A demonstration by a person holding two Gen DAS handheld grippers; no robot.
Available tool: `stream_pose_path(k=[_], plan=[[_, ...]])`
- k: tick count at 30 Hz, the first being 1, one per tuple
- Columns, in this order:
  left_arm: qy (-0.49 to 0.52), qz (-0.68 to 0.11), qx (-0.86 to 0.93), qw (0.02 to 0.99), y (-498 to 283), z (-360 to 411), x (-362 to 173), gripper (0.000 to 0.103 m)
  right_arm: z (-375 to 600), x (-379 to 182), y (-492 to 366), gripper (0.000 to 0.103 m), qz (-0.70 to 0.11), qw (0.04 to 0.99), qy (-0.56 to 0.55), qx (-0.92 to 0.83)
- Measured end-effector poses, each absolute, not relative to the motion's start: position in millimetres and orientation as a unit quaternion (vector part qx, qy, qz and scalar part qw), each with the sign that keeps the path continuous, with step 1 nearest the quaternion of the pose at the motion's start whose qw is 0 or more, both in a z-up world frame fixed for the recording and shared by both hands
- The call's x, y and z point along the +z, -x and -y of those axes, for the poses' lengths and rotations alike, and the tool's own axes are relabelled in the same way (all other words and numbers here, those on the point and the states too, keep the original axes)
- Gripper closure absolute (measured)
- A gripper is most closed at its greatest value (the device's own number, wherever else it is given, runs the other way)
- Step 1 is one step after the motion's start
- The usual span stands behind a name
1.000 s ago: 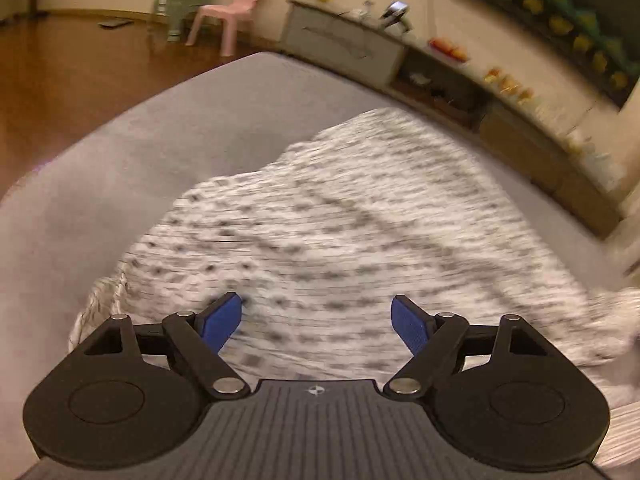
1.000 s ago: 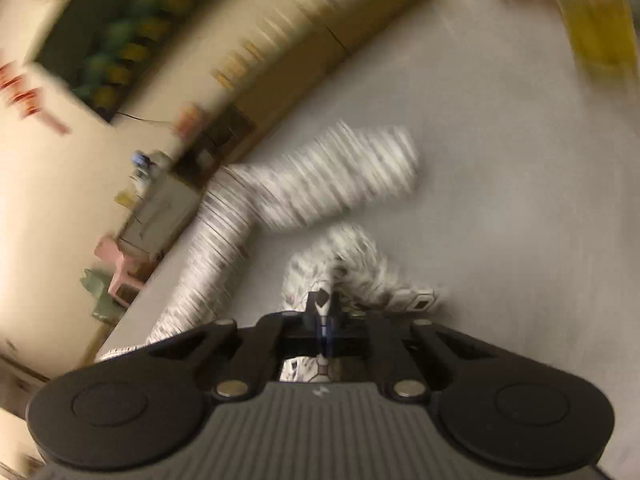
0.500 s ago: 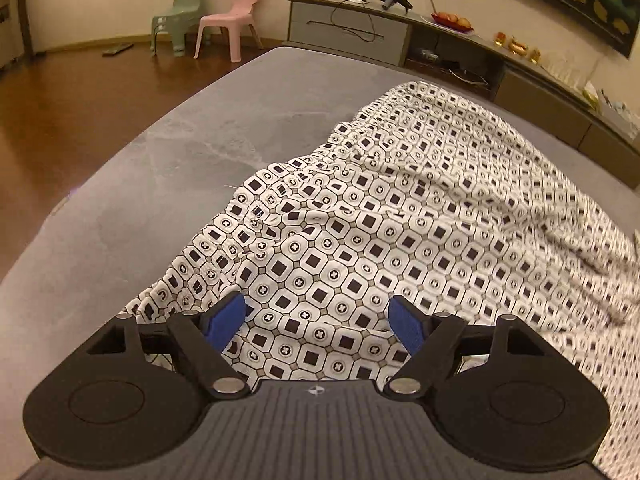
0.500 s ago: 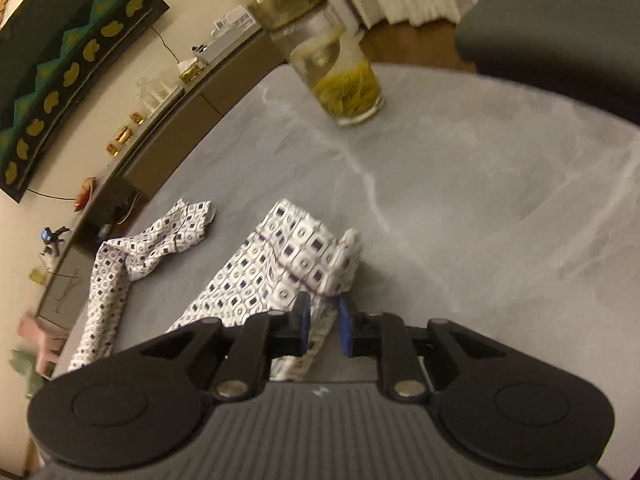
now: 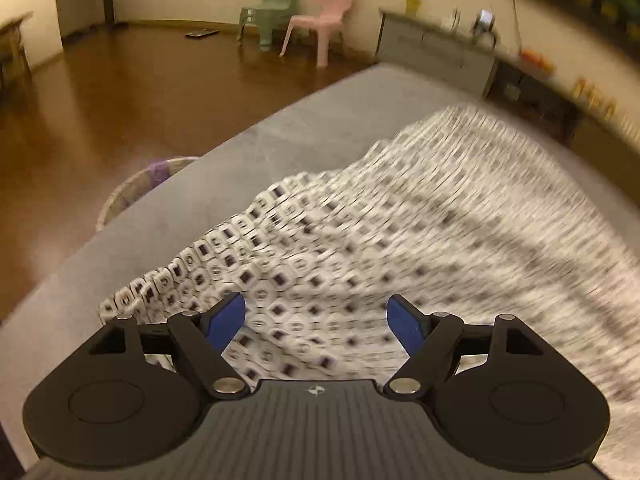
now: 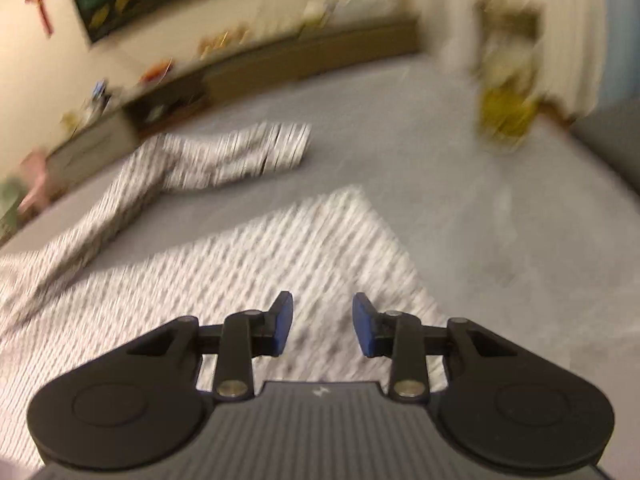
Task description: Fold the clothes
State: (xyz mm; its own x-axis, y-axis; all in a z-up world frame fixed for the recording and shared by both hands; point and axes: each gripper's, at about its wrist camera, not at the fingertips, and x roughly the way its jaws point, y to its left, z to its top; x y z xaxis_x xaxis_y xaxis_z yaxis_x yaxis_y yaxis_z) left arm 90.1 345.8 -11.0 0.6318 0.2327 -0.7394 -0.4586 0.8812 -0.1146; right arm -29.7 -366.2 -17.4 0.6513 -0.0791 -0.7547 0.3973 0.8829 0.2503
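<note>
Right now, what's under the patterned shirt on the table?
The patterned shirt lies spread on the grey table, which shows bare around its edges. Whatever is beneath the cloth is covered. The left gripper and right gripper hover open above it.

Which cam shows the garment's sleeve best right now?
Right wrist view: the sleeve lies stretched out on the grey table, whole though motion-blurred, beyond the open right hand-held gripper. The left wrist view shows only the patterned garment body past the open left hand-held gripper; no sleeve can be made out.
</note>
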Motion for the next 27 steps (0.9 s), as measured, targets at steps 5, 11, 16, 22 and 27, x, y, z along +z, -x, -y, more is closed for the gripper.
stream_pose_path(k=[5, 11, 16, 22, 27], plan=[[0.152, -0.329, 0.105, 0.926, -79, -283, 17, 0.022, 377, -1, 31, 0.068, -0.380, 0.886, -0.195, -0.184], [0.089, -0.339, 0.009, 0.937, -149, -226, 19, 0.021, 388, 35, -5, 0.051, -0.343, 0.907, -0.214, -0.118], [0.033, -0.367, -0.028, 0.929, -218, -196, 11, 0.021, 383, 29, -88, 0.043, -0.365, 0.918, -0.127, -0.089], [-0.004, -0.393, -0.060, 0.918, -289, -185, -9, 0.021, 416, -10, -170, 0.037, -0.407, 0.909, -0.056, -0.069], [-0.024, -0.422, -0.053, 0.905, -327, -179, -45, 0.021, 439, -31, -183, 0.088, -0.414, 0.906, -0.086, -0.012]])
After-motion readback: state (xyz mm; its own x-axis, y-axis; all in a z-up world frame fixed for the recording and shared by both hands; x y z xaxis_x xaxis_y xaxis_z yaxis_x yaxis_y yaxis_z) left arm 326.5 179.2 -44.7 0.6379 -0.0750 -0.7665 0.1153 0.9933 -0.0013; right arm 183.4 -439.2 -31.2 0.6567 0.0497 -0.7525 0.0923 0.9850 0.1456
